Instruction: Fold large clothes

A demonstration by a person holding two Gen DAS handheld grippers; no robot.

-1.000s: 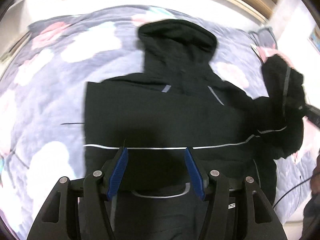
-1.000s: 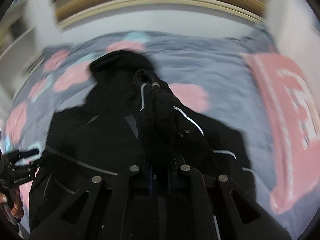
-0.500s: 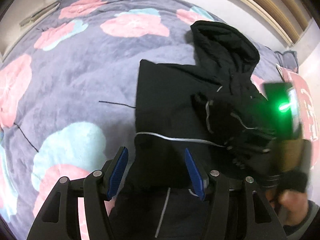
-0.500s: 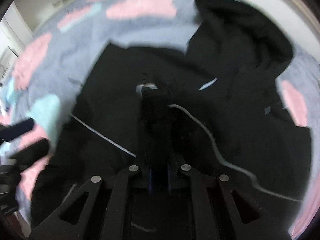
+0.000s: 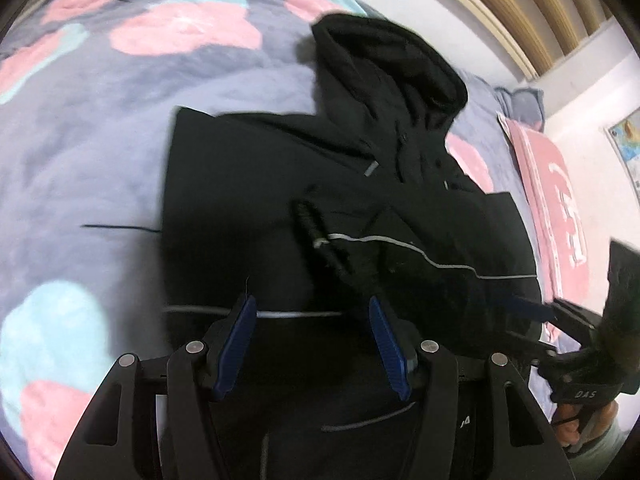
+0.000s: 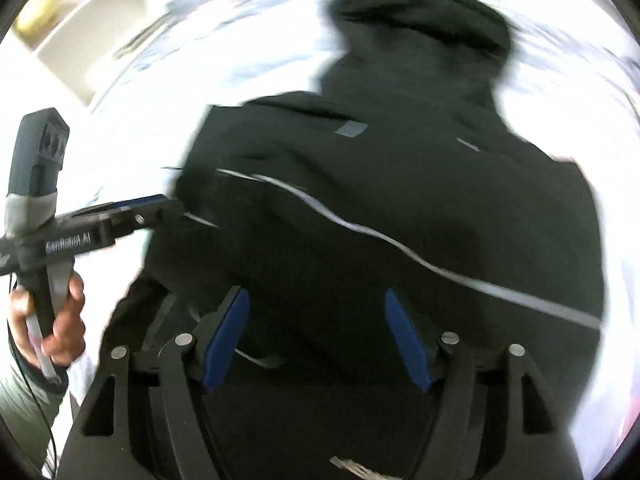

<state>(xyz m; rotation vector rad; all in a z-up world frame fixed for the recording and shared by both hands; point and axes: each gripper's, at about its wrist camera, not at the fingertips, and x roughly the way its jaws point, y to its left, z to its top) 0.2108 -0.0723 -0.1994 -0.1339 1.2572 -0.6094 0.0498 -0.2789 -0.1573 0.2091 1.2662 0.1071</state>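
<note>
A black hooded jacket [image 5: 248,184] with thin reflective stripes lies flat on a flowered blanket [image 5: 100,140], hood toward the headboard. One sleeve [image 5: 340,256] is folded across its body, cuff near the middle. My left gripper [image 5: 312,340] hangs open over the lower part of the jacket, with nothing between its blue pads. The right gripper [image 6: 316,340] is just above the jacket [image 6: 400,200], its jaws opening and holding nothing. Each gripper shows in the other's view: the right gripper [image 5: 520,320] at the jacket's right edge, the left gripper [image 6: 160,208] at its left edge, held by a hand [image 6: 56,328].
A pink pillow [image 5: 560,216] lies at the bed's right side. A slatted wooden headboard [image 5: 540,12] runs behind the hood. White shelving [image 6: 80,40] stands beyond the bed on the left. The right wrist view is blurred and overexposed.
The right gripper held the bunched sleeve, carried it over the jacket's body, then opened and let it go. Both grippers have sunk closer to the jacket.
</note>
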